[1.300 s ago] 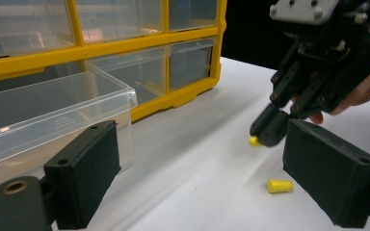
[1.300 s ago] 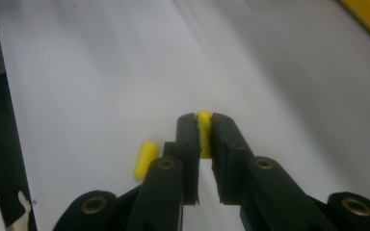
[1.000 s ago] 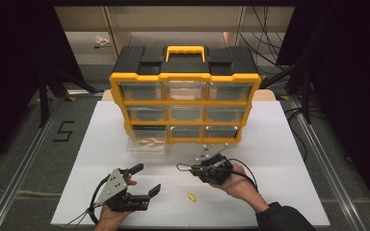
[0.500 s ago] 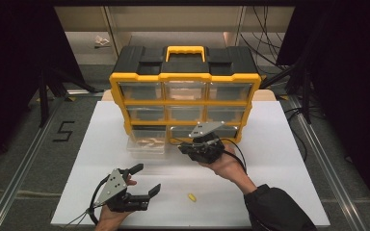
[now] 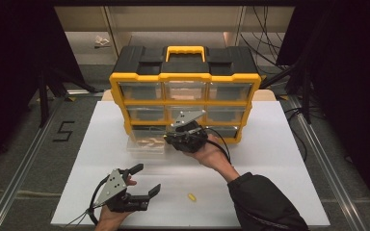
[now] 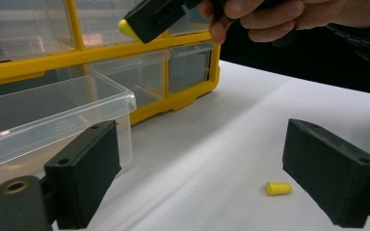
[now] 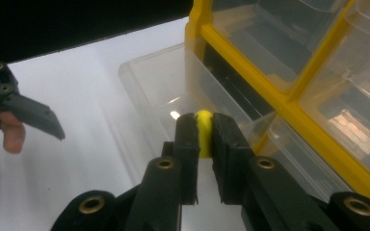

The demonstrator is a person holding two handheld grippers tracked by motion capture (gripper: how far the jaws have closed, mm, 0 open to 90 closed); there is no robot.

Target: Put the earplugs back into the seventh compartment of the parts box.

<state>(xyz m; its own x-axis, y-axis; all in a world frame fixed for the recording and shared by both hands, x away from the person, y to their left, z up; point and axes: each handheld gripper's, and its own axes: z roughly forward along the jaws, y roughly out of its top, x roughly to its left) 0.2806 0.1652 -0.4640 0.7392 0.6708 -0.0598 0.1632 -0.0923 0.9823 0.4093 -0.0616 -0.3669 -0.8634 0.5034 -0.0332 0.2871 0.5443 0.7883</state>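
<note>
My right gripper (image 7: 203, 120) is shut on a small yellow earplug (image 7: 203, 129), which sticks up between its pads. It hovers at the near edge of a clear plastic drawer (image 7: 159, 82) pulled out from the bottom left of the yellow-and-black organizer (image 5: 185, 77). In the high view the right gripper (image 5: 169, 139) is just right of the drawer (image 5: 147, 143). A second yellow earplug (image 5: 191, 196) lies on the white table near the front. My left gripper (image 5: 147, 180) rests open at the front left, and that earplug (image 6: 278, 188) lies between its spread jaws, farther out.
The organizer stands at the back of the white tabletop (image 5: 279, 159) with several clear drawers, most pushed in. The pulled-out drawer holds some pale items. Dark floor and metal rails (image 5: 24, 159) flank the table.
The right gripper has risen and travelled from the table's front toward the pulled-out drawer, carrying the earplug. The left gripper has stayed where it was.
</note>
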